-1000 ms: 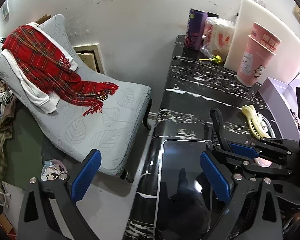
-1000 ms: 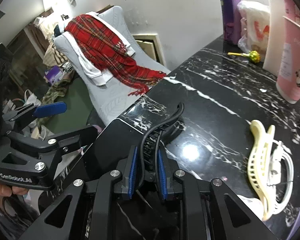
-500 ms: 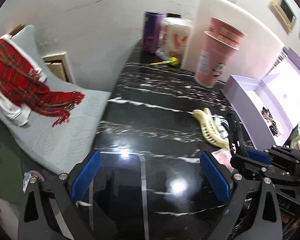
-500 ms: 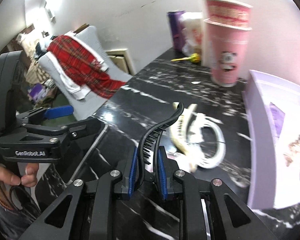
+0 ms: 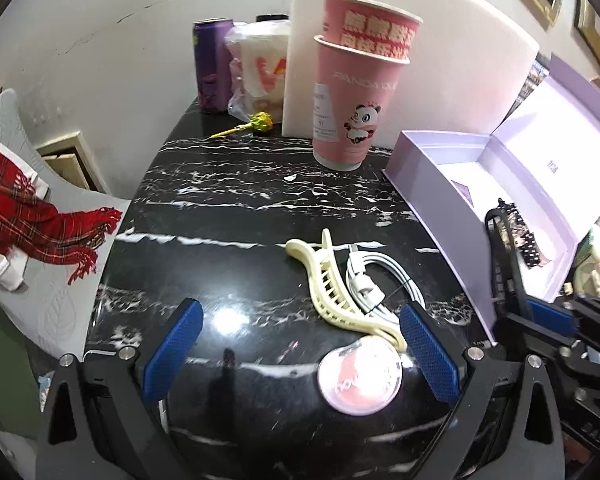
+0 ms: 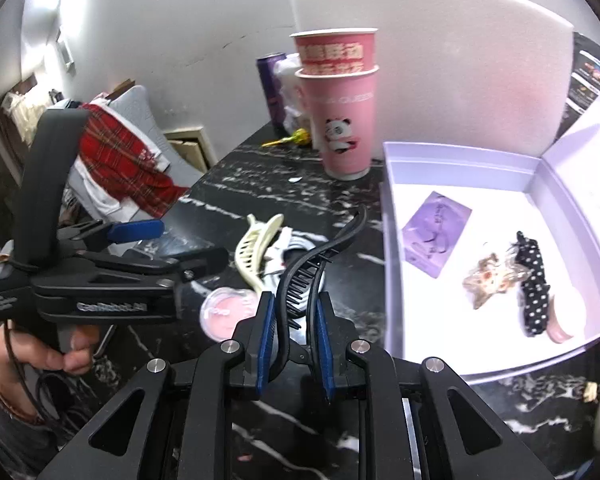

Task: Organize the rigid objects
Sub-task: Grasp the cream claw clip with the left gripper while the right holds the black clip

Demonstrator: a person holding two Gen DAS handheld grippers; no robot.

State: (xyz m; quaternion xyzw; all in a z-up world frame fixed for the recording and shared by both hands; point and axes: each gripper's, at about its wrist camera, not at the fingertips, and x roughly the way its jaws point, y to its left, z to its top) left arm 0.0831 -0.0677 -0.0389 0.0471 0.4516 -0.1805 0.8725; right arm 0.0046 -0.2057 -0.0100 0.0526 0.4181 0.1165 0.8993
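Right hand-held gripper [image 6: 293,342] pinches black clip [image 6: 314,268] at its hinge end, above counter [image 6: 236,184] beside box [image 6: 386,240]. Light, stiff, springy plastic; teeth likely snag. Left hand-held gripper [image 5: 300,354] spread, empty, over cream clip [image 5: 332,292].

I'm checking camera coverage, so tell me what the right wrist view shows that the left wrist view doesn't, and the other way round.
Only the right wrist view shows the purple packet on the lavender box floor and the right gripper shut on the black hair clip. Only the left wrist view shows the open left gripper head-on. Both show the cream hair clip, pink cups and round pink compact.
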